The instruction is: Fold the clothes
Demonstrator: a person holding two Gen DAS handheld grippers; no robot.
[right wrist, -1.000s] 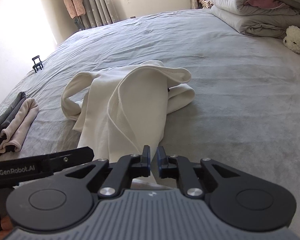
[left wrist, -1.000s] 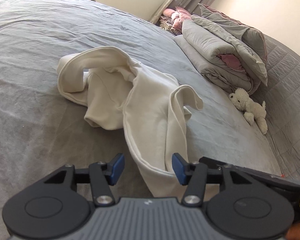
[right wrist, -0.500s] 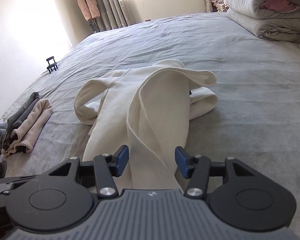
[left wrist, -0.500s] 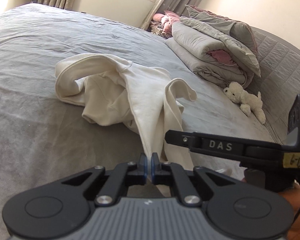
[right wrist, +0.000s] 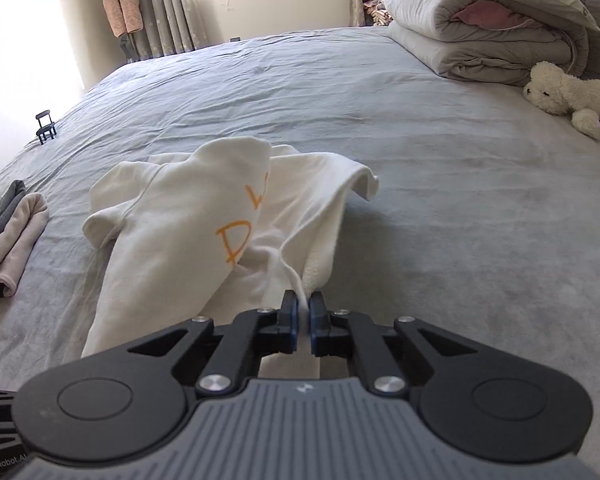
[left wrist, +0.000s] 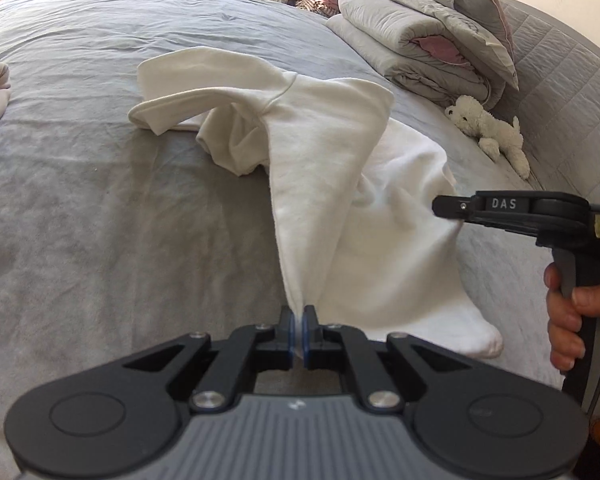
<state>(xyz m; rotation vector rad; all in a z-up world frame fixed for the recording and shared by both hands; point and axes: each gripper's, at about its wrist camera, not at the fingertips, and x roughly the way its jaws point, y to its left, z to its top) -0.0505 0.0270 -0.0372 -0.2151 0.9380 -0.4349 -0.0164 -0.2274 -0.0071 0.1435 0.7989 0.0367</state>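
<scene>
Sweatshirt (left wrist: 324,152), cream, orange lettering on one face: lies crumpled mid-bed on the grey bedspread (left wrist: 100,220), its near edge lifted off the surface in two places. Item not yet spread flat; sleeves and body bunched together behind the raised edge.

Left gripper (left wrist: 299,330): I have its jaws closed tight on a pinch of the near hem, cloth running taut up from the pads. Right gripper (right wrist: 304,312): likewise closed on a thin fold of the same garment, just beside the lettered panel; in the left wrist view its tip sits at the cloth's right side, hand (left wrist: 568,320) on the grip.

Step in hand, as I judge it: both corners secured, ready to open the garment out before any fold. Next move calls for drawing my two grips apart and lifting so the bunched body falls free, then laying it flat.

Surroundings: folded clothes (right wrist: 8,240) at left edge; rolled quilt (right wrist: 480,40) and plush toy (right wrist: 568,96) at far right, well apart.
</scene>
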